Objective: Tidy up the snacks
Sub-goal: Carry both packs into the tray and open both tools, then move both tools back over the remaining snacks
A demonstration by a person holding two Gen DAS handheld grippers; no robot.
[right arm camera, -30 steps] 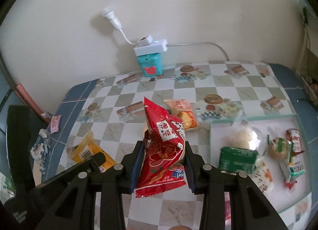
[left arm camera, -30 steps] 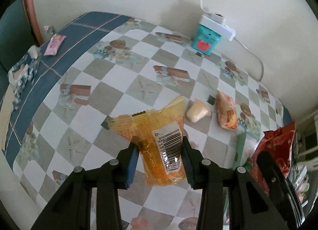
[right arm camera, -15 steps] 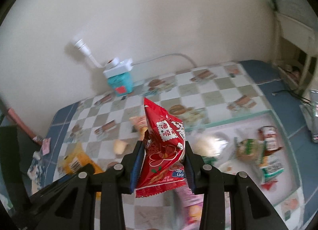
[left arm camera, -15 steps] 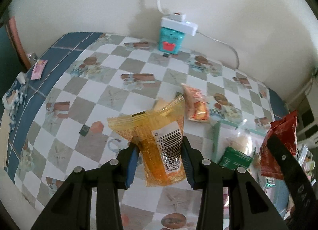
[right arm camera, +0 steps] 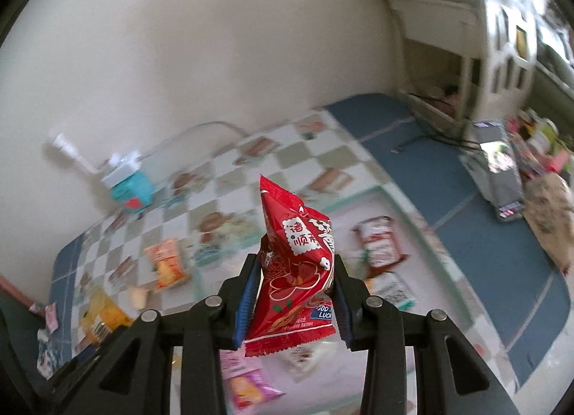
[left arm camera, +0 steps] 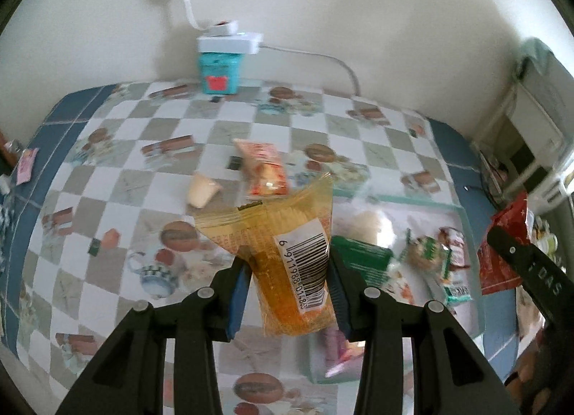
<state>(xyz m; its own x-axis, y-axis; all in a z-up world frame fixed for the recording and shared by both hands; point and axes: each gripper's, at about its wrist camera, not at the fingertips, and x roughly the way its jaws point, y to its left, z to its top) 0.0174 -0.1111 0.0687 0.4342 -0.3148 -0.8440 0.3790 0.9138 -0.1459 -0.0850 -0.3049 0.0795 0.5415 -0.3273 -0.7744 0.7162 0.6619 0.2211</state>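
Observation:
My left gripper (left arm camera: 288,289) is shut on an orange-yellow snack packet (left arm camera: 283,253) with a barcode label, held above the table. My right gripper (right arm camera: 292,293) is shut on a red snack packet (right arm camera: 296,268), also held in the air; it shows at the right edge of the left wrist view (left arm camera: 502,235). A clear tray with a green rim (left arm camera: 394,199) lies on the checked tablecloth and holds several snacks, among them a green packet (left arm camera: 362,257). An orange packet (left arm camera: 263,171) and a small pale bun (left arm camera: 201,192) lie on the cloth left of the tray.
A teal box (left arm camera: 219,72) with a white power strip (left arm camera: 229,43) on it stands at the wall. A pink packet (left arm camera: 25,165) lies at the table's left edge. White furniture (right arm camera: 502,38) and clutter stand off the right end.
Both grippers have swung right with their packets still held. The tray has come under the left gripper's view, and the right view now tilts toward the table's right end.

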